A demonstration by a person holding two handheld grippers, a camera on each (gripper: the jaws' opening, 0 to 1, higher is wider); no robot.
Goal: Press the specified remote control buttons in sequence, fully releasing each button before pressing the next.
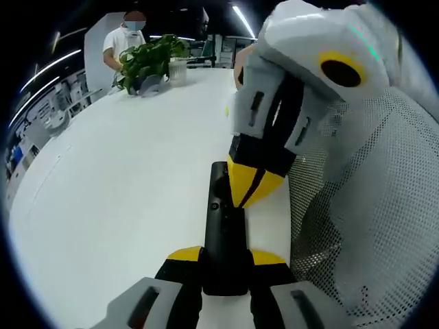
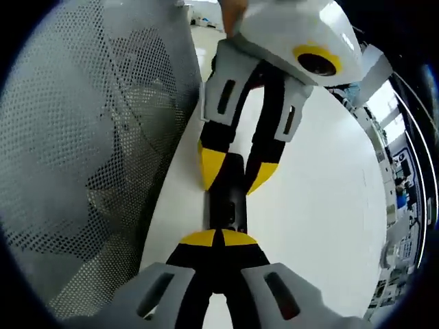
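in the left gripper view my left gripper (image 1: 226,264) is clamped on the near end of the black remote (image 1: 225,226), which lies flat on the white table (image 1: 123,205). my right gripper (image 1: 252,188) has its yellow tips together, touching the top of the remote. a mesh chair (image 1: 370,205) is beside the table edge. far off i see a plant (image 1: 147,62) and a person (image 1: 123,41).

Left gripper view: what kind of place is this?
Likely an open-plan office: a long white table with a plant at its far end, strip ceiling lights, and desks off to the side.
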